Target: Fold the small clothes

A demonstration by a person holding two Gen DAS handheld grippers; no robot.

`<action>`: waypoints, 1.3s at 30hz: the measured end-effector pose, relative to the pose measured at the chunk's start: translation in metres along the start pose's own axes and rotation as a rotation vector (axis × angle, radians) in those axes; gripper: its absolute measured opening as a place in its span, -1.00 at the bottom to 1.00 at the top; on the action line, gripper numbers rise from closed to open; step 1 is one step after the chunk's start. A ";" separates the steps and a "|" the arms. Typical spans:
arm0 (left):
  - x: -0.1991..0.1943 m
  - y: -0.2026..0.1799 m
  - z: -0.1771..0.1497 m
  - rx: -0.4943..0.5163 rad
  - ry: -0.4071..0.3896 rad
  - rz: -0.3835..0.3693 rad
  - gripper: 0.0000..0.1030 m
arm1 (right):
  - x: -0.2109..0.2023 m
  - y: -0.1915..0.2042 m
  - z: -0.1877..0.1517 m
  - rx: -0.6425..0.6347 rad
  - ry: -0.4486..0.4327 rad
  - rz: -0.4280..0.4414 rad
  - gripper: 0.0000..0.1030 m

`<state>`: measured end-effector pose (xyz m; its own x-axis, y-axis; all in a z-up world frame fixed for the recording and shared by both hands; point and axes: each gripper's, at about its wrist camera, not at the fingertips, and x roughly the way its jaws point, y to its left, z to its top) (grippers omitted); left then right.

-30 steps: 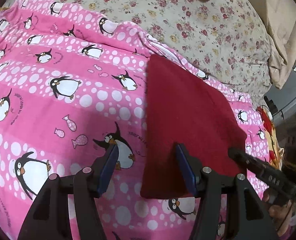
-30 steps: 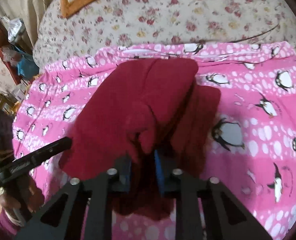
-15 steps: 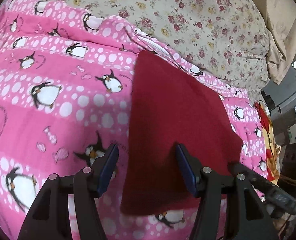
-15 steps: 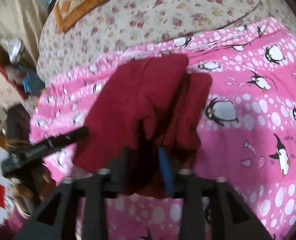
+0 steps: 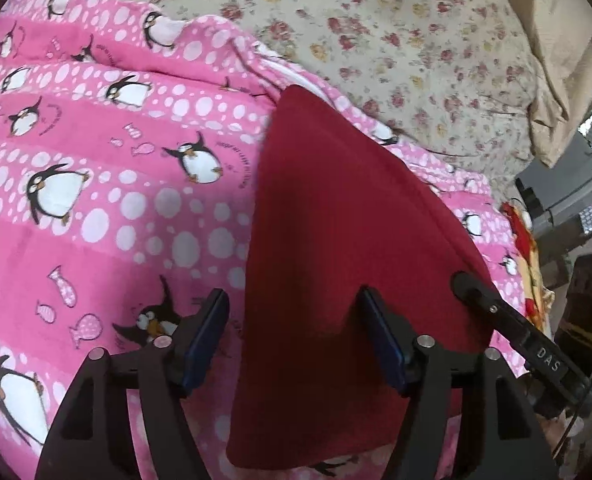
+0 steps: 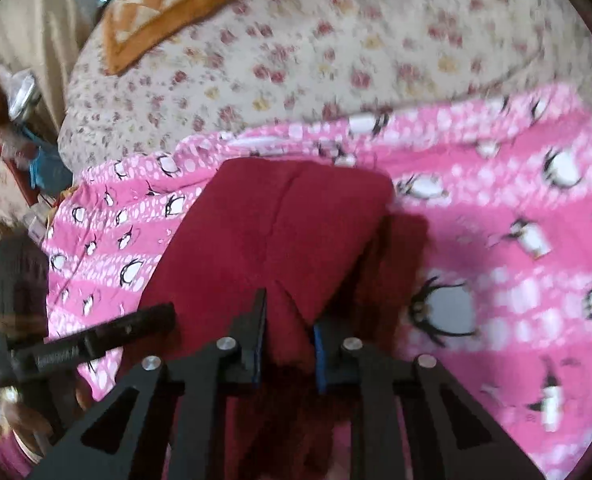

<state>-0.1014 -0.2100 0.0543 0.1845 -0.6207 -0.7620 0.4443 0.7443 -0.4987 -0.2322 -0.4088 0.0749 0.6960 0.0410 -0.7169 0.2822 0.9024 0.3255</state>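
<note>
Bed (image 5: 435, 52): floral sheet fills the far half in both views; it carries everything here.
Blanket (image 5: 96, 200): pink penguin print, spread over the bed's near half, rumpled along its 12 o'clock edge.
Cloth (image 5: 335, 240): dark red garment, lying on the blanket; in the left view it runs from 12 to 6 o'clock as a smooth panel, in the right view (image 6: 280, 232) it shows a centre crease and a second layer peeking out at 3 o'clock.
Left gripper (image 5: 292, 340): jaws spread wide, holding nothing; it hovers at the cloth's near left edge, one finger over blanket, one over cloth.
Right gripper (image 6: 286, 332): jaws nearly closed, pinching a raised fold of the cloth at its near edge.
Step, as I judge it: carrying the pinched edge over to make a fold.
Doing it well: keep the pinch firm, lay the edge flush with the lower layer, and use the left gripper to pin or smooth the panel.
In the way: the blanket's rumples at 12 o'clock may drag the cloth; right view is blurred.
Cushion (image 6: 168, 8): orange, at 11 o'clock, well apart.
</note>
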 end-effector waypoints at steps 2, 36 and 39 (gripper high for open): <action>0.007 0.000 0.000 -0.002 0.015 0.000 0.06 | -0.003 -0.005 -0.002 0.007 -0.012 -0.031 -0.64; -0.054 -0.009 -0.036 0.063 -0.003 -0.048 -0.59 | -0.001 0.006 -0.009 0.111 0.028 0.236 -0.35; -0.090 -0.003 -0.063 0.058 -0.024 -0.026 -0.59 | -0.016 0.023 -0.028 0.081 0.057 0.291 -0.35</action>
<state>-0.1743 -0.1411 0.0981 0.1927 -0.6456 -0.7390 0.4992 0.7129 -0.4926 -0.2552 -0.3768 0.0768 0.7176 0.3186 -0.6193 0.1298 0.8125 0.5683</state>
